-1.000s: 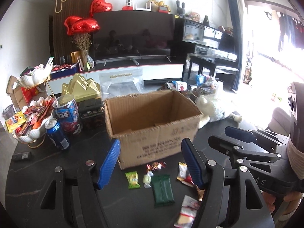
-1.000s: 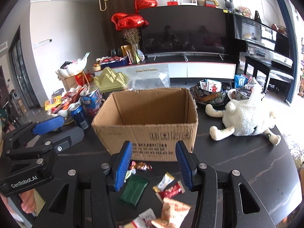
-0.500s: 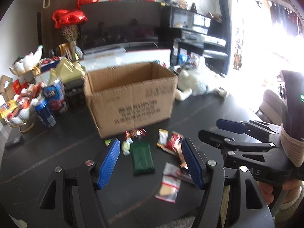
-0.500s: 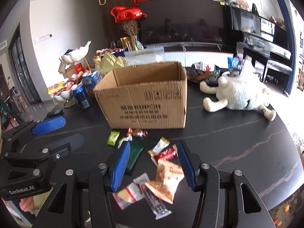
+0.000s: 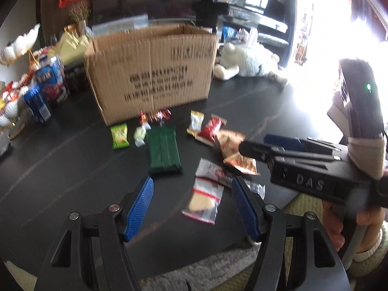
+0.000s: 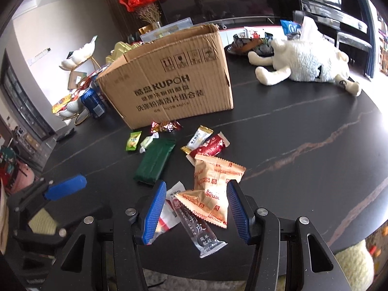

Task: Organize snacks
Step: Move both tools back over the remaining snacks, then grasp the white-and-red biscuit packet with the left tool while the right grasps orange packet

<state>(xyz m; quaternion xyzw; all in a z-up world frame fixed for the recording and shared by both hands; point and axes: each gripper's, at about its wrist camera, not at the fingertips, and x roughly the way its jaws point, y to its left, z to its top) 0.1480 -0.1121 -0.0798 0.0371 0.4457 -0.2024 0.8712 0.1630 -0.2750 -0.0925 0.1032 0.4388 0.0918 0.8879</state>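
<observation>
1. Dark tabletop with loose snacks scattered in front of an open cardboard box; inside of the box hidden from both views.
2. Snacks near the front edge: dark green packet, small green sachet, red foil candy, white-gold sachet, red wrapper, two orange biscuit bags, clear long bar.
3. Left gripper spread wide, nothing pinched; clear packet with a red stripe lying on the tabletop between its pads, untouched.
4. Right gripper spread, nothing clamped; orange bags and clear bar seen between its pads, contact hard to judge.
5. Box print blurred in the left wrist view.
6. White plush toy at the far right edge, behind the box.
7. Blue cans and snack-filled white dishes left of the box, partly hidden and cut off.
</observation>
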